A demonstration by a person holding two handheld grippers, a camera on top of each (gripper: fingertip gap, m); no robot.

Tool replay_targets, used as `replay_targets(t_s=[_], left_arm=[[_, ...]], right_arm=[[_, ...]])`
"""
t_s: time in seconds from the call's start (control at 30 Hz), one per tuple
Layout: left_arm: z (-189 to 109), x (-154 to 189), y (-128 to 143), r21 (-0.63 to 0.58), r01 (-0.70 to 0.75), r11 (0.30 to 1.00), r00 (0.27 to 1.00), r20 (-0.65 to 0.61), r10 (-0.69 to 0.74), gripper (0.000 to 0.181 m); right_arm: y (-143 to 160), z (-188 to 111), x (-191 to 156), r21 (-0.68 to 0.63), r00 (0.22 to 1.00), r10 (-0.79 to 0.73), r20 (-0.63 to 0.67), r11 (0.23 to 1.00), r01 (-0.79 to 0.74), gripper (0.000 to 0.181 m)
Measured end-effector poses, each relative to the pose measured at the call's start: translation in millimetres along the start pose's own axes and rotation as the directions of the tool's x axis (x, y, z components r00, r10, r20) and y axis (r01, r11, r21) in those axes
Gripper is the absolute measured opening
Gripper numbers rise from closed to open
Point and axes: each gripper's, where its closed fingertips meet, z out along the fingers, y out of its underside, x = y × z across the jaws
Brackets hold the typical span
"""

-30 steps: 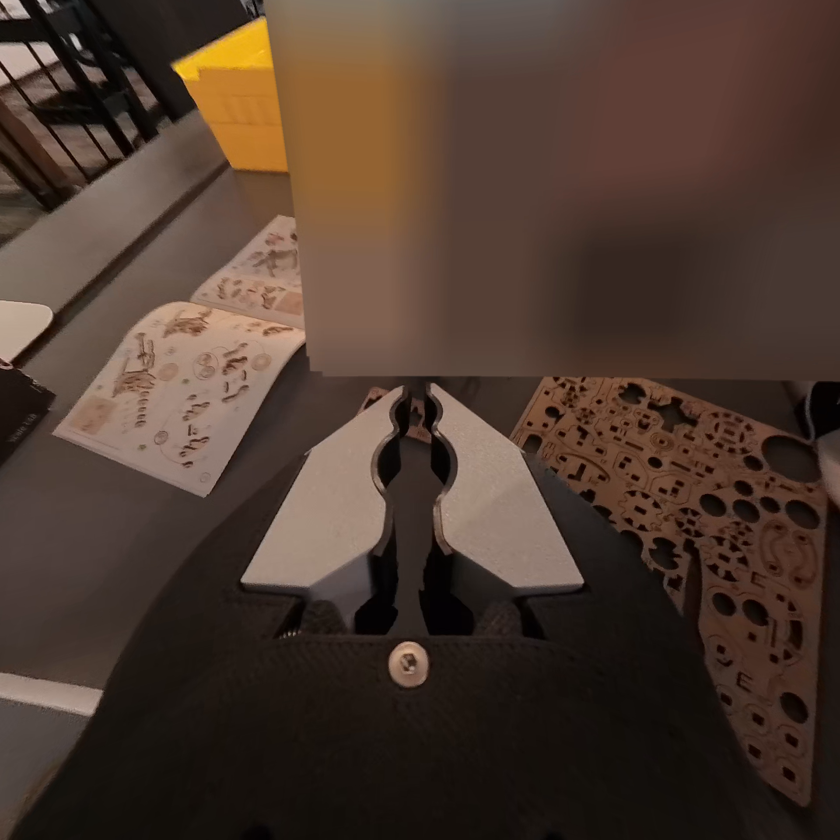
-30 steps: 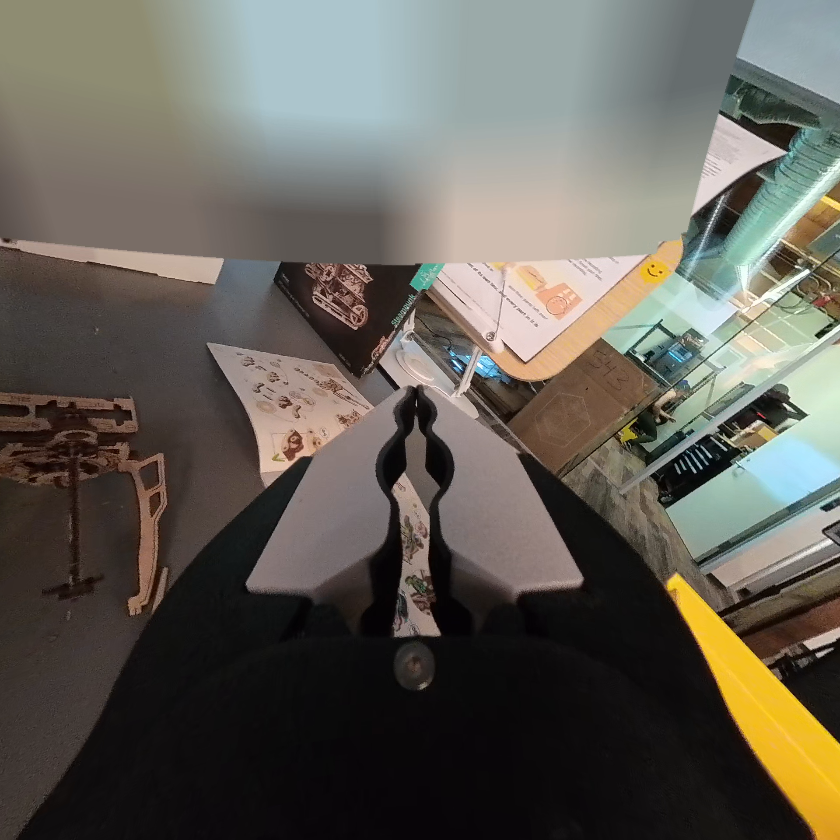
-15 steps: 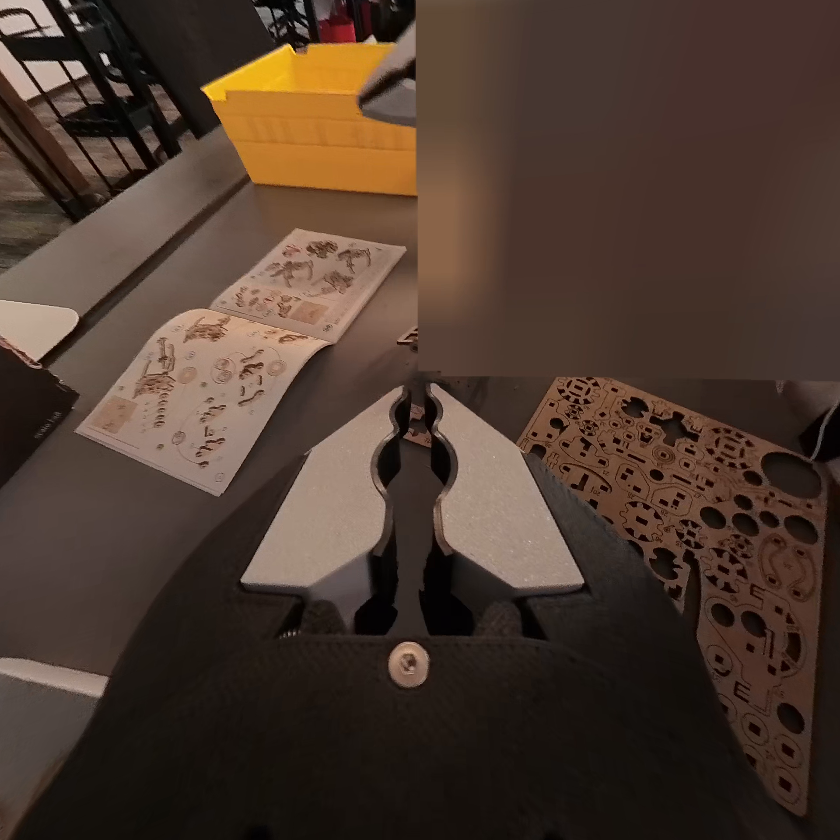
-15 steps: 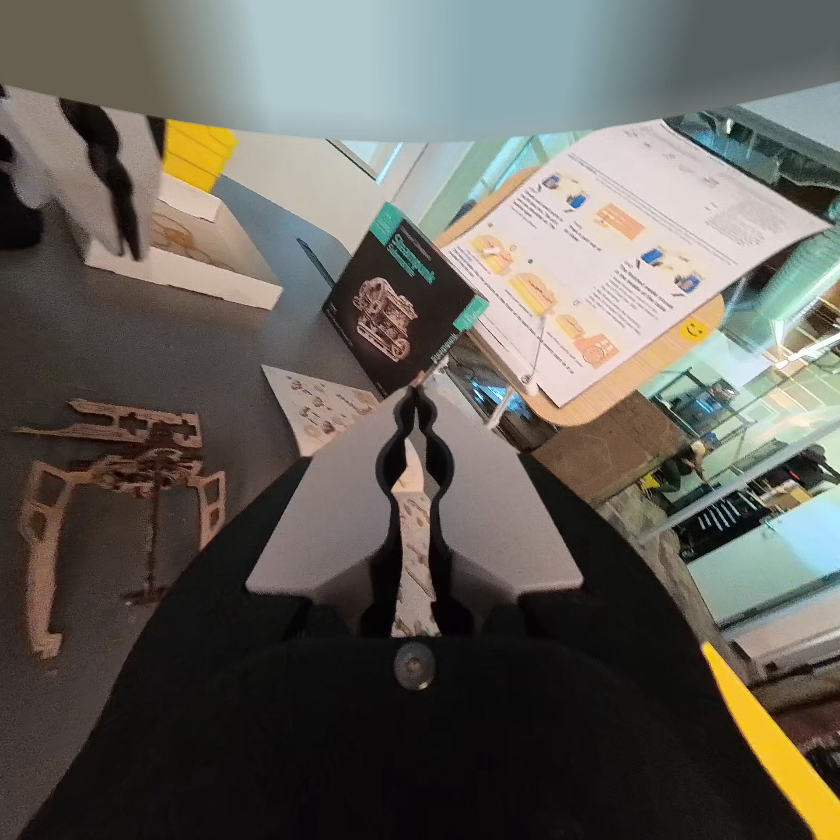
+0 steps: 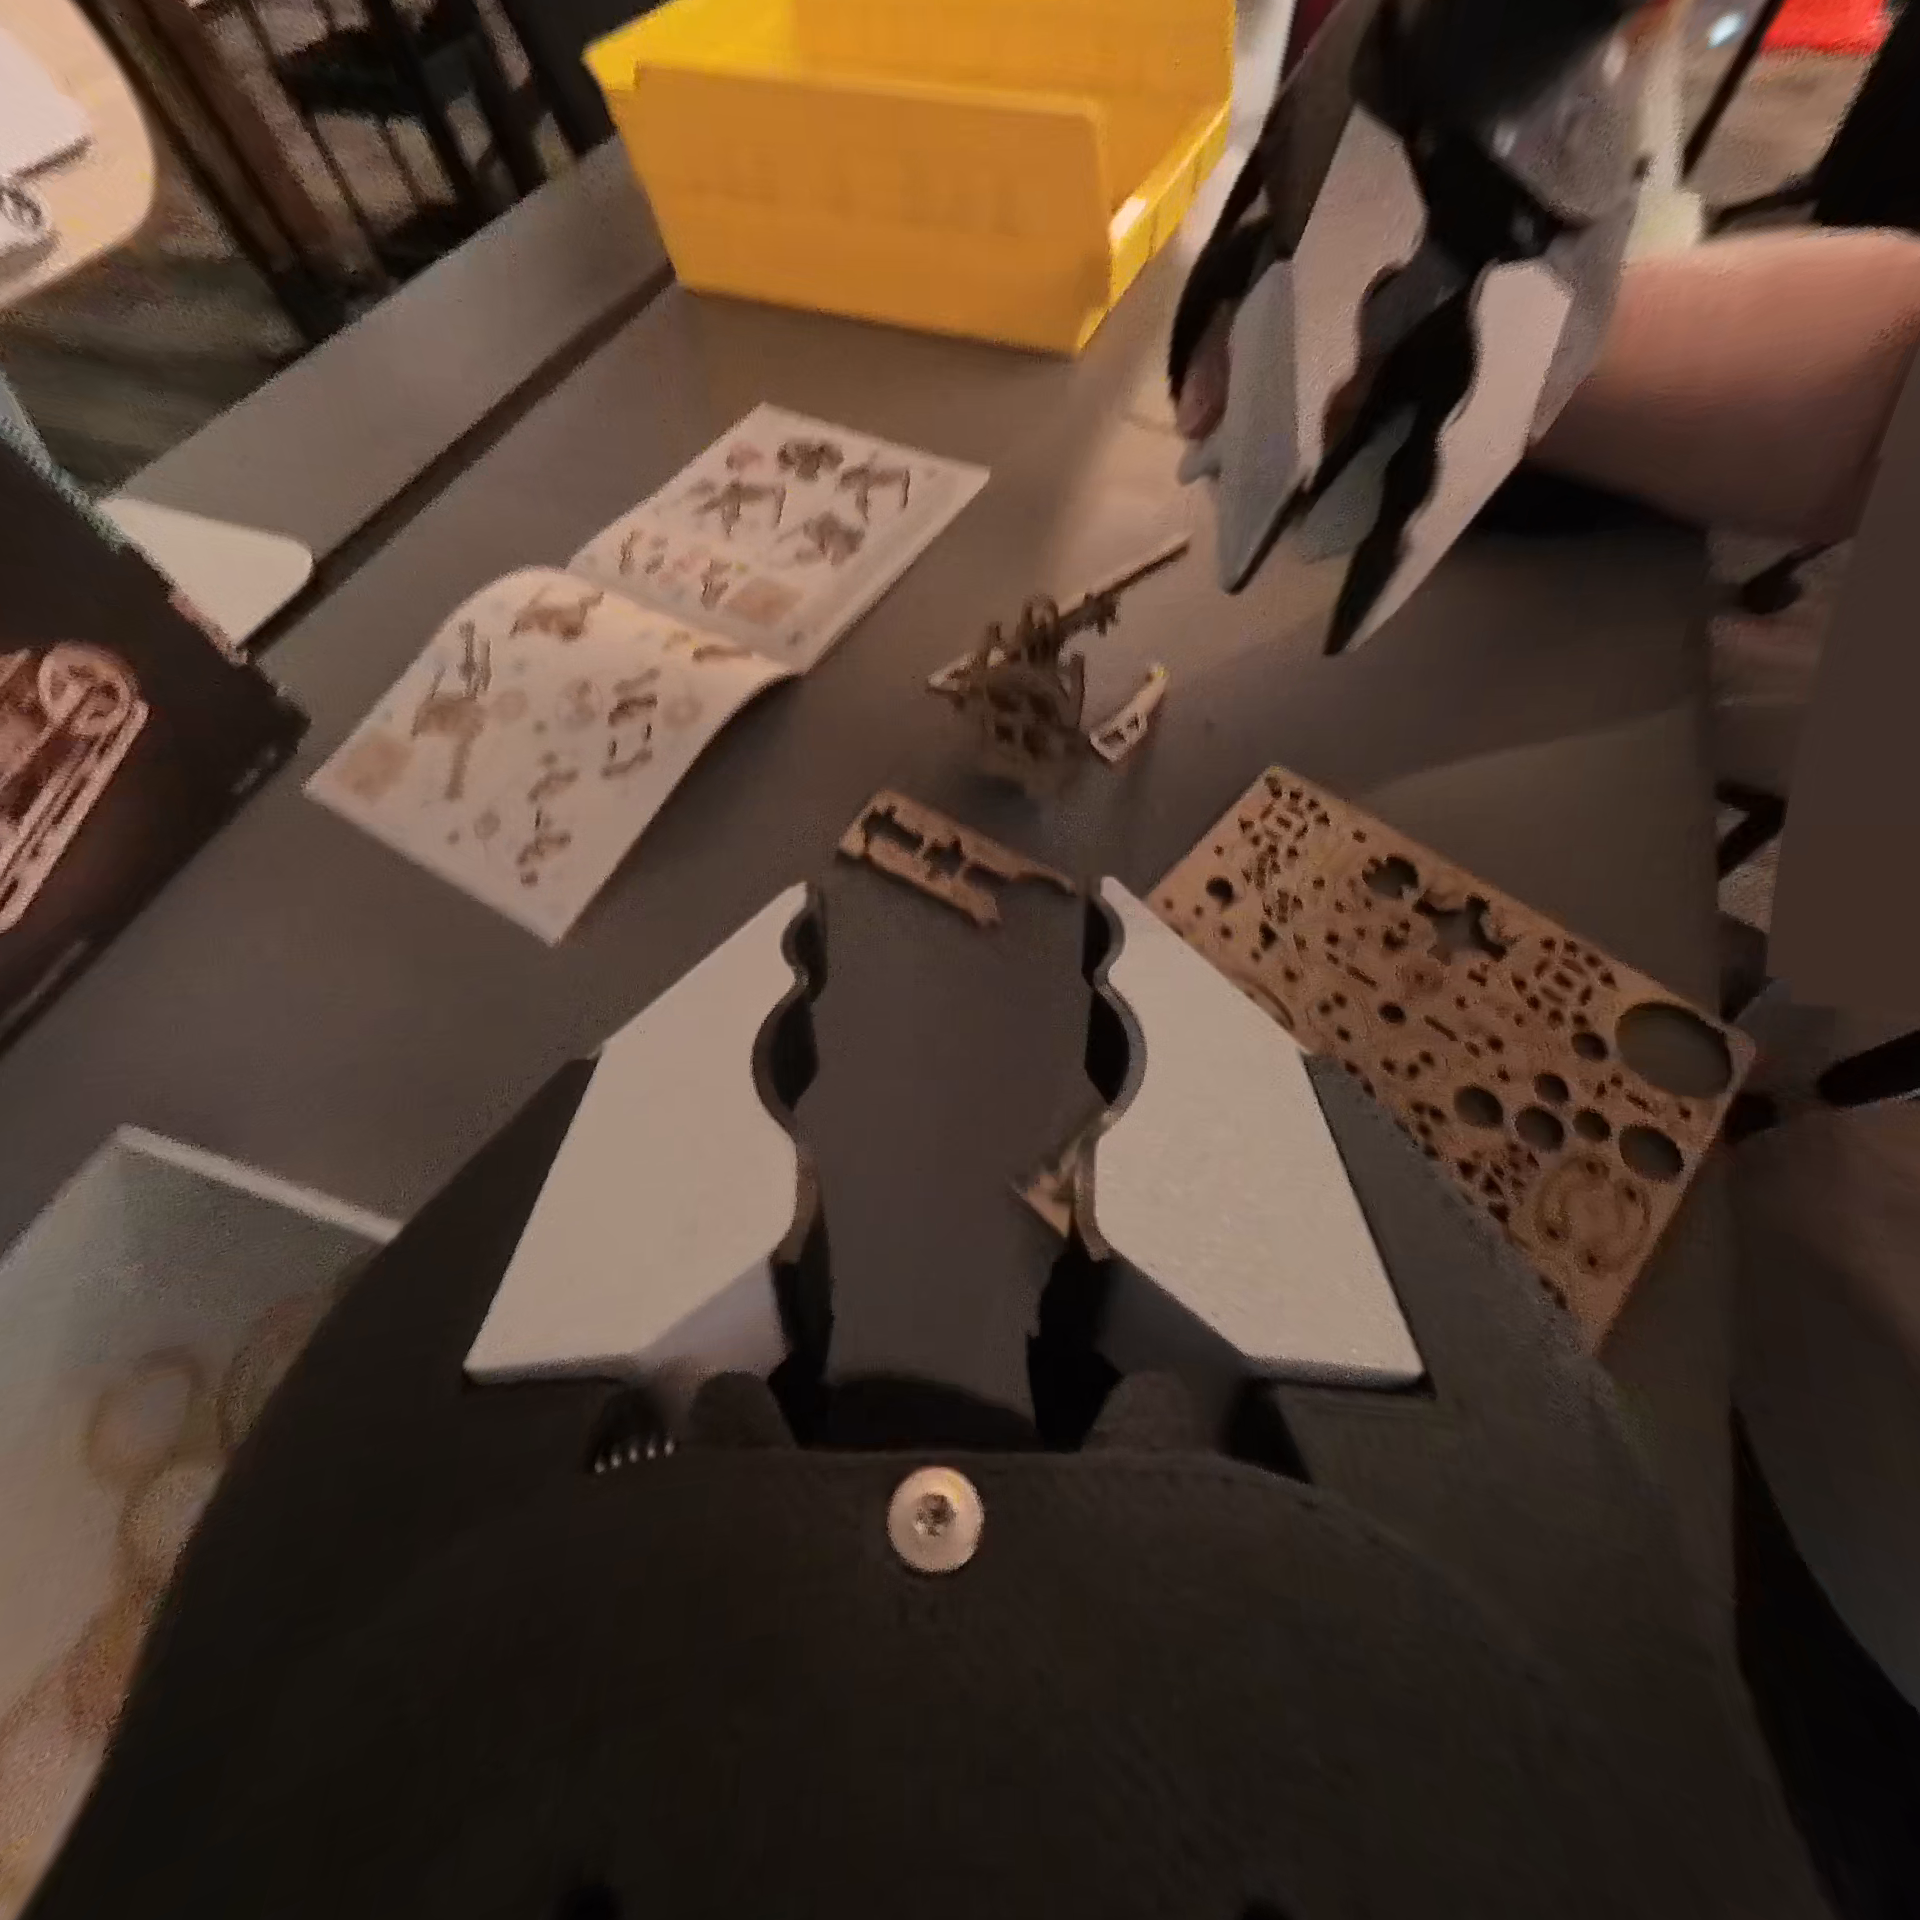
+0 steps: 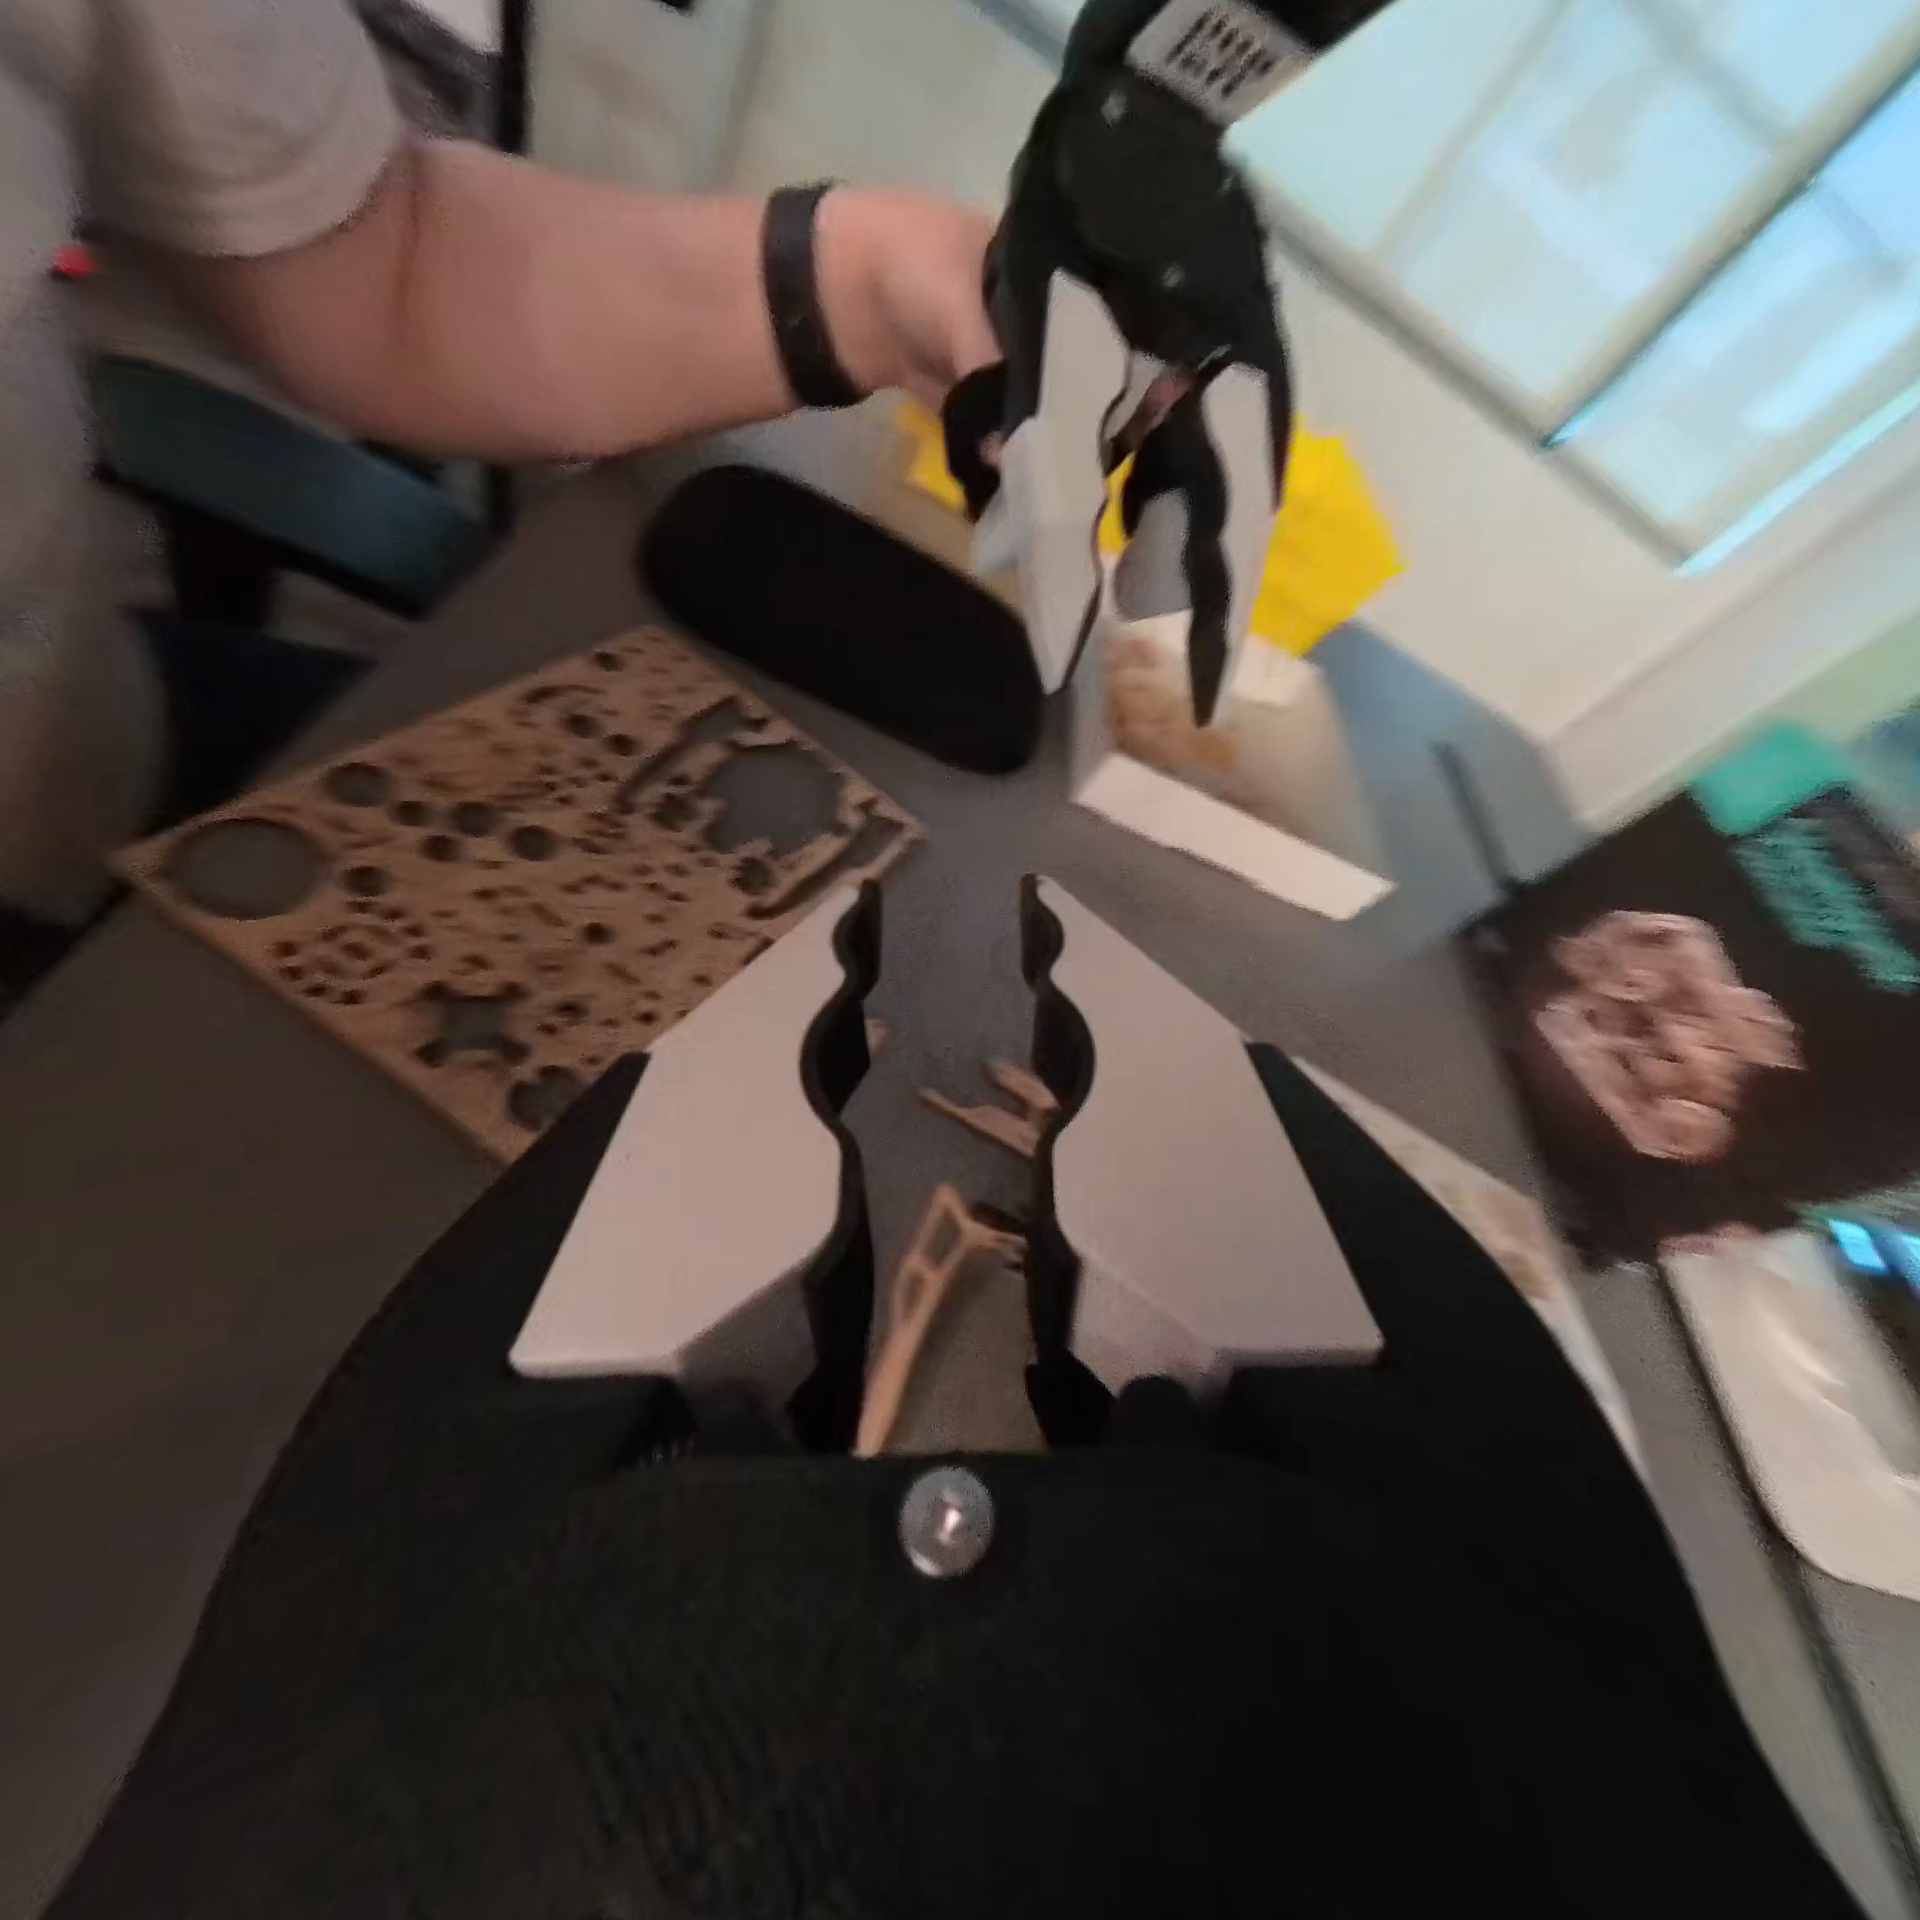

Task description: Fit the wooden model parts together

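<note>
My left gripper (image 5: 951,914) is open and empty, held above the dark table. Just past its tips lies a flat wooden part (image 5: 956,868), and beyond that a partly built wooden model (image 5: 1029,675). A punched-out wooden sheet (image 5: 1455,1039) lies to the right. My right gripper (image 6: 948,904) is open and empty above loose wooden parts (image 6: 987,1101), among them a leg-shaped piece (image 6: 925,1278). Each gripper shows in the other's view, open and raised: the right one (image 5: 1288,613) in the left wrist view, the left one (image 6: 1132,686) in the right wrist view.
An open instruction booklet (image 5: 644,665) lies left of the model. A yellow bin (image 5: 935,156) stands at the far edge, a black box (image 5: 83,727) at the left, a white tray (image 6: 1226,831) beyond. A person's forearm (image 6: 582,301) and a black oblong pad (image 6: 842,623) are near the sheet (image 6: 499,894). Between my right fingertips and the leg-shaped piece (image 6: 925,1278) there is roughly 10 cm. My left wrist view (image 5: 1117,726) looks at it from another angle.
Both grippers have gone from shut to open. Both views have swung down toward the wooden parts, and each gripper now shows in the other's view.
</note>
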Motion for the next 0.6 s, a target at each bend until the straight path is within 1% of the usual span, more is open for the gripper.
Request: replay_targets(t_s=[0.07,0.13,0.23,0.33,0.43,0.6], left_arm=[[-13,15,19,-0.036,0.022,0.999,0.999,0.031,-0.021,0.051],[-26,33,38,-0.053,0.078,0.996,0.996,0.046,-0.076,0.053],[-39,64,64,-0.082,0.142,0.987,0.989,0.046,-0.138,0.06],[-43,90,80,-0.113,0.149,0.982,0.989,0.04,-0.145,0.073],[-40,112,88,-0.152,0.114,0.982,0.994,0.01,-0.113,0.08],[-30,121,102,-0.231,0.055,0.971,0.998,0.012,-0.054,0.083]], right_arm=[[-1,6,-22,-0.014,0.992,0.029,0.122,1.0,-0.028,0.036],[2,10,-44,-0.064,0.969,0.068,0.239,0.996,-0.054,0.039],[17,16,-69,-0.162,0.93,0.103,0.352,0.986,-0.048,0.044],[31,24,-85,-0.235,0.9,0.147,0.409,0.971,-0.051,0.047],[38,28,-93,-0.277,0.884,0.181,0.432,0.959,-0.061,0.051],[45,28,-95,-0.309,0.882,0.193,0.429,0.949,-0.057,0.053]])
